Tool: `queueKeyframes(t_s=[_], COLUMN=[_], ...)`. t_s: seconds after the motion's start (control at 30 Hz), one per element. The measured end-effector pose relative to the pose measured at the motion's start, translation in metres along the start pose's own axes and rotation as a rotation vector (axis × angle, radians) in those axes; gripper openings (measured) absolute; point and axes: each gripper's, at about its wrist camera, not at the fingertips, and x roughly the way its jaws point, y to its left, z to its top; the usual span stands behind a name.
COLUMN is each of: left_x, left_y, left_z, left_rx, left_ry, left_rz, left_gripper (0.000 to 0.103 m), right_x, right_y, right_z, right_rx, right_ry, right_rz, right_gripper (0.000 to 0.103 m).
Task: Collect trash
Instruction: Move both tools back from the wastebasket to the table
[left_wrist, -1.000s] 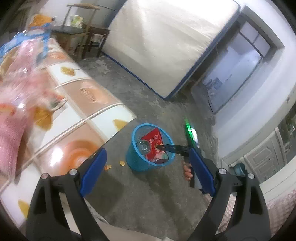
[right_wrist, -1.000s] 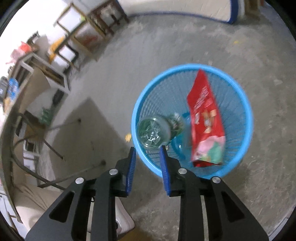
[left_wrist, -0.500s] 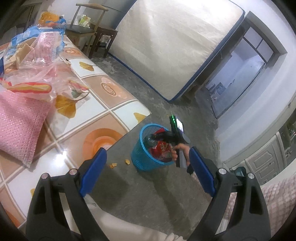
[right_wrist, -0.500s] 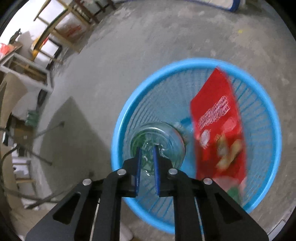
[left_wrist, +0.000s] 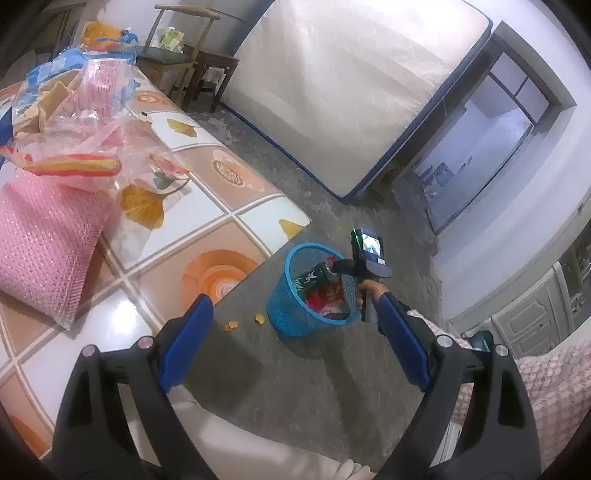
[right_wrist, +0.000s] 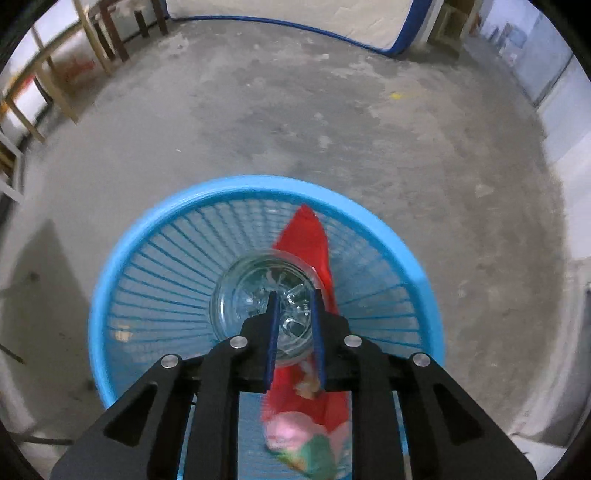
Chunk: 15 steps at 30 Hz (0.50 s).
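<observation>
Right claw (right_wrist: 293, 295) just opening, parted, over bottle (right_wrist: 258, 291) in basket (right_wrist: 155, 218); contact unclear. Bag (right_wrist: 310, 243) partly hidden. Left claw (left_wrist: 295, 350) released.

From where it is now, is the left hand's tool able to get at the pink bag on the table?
Probably yes: the left tongs are open and empty, and the pink bag lies uncovered on the table beside them.
</observation>
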Motion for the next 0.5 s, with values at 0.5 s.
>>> queueKeyframes(t_s=[0.5], left_x=[-0.01], left_y=[0.005], left_z=[-0.003], left_rx=[-0.002], left_ry=[-0.03], left_rz=[0.006], left_gripper=[0.087], right_x=[-0.063], right_y=[-0.029], right_z=[-0.009], right_rx=[0.091], right_ry=[-0.118], right_rz=[0.121], right_gripper=[0.031])
